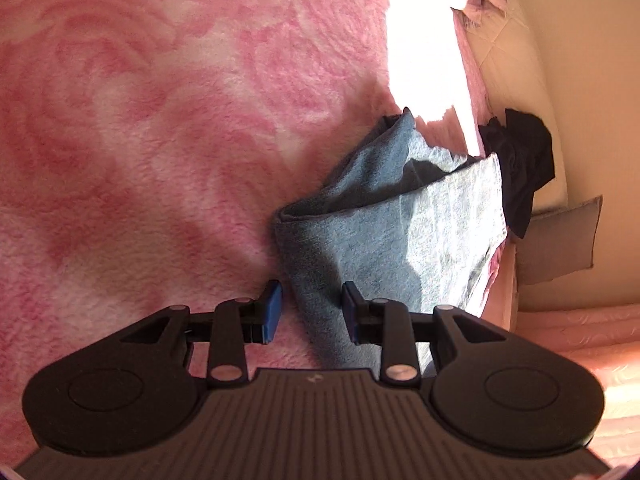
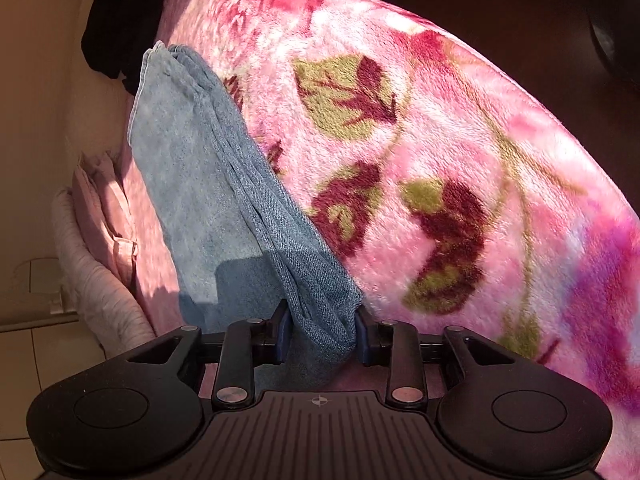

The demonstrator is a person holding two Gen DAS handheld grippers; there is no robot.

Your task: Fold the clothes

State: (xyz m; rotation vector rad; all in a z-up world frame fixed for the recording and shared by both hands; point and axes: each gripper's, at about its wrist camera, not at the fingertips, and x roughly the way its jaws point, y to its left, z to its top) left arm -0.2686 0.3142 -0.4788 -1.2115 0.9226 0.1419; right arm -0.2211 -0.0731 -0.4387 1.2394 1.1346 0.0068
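While clamping the blue garment [image 2: 224,184] in right tool [image 2: 320,336], holds folded edge steady; left tool [image 1: 308,312] unclenched over cloth.

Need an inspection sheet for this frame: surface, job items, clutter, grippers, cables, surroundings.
Surface: pink floral fleece blanket, partly sunlit.
Job's things: blue-grey garment, folded over in layers, lying along the blanket's edge.
Clutter: black garment bunched beyond it.
Grippers: left gripper open, pads either side of the garment's near end, not pressing; right gripper shut on the garment's bunched folded edge.
Cables: nothing seen.
Surroundings: cream wall, grey cushion, pale floor tiles.
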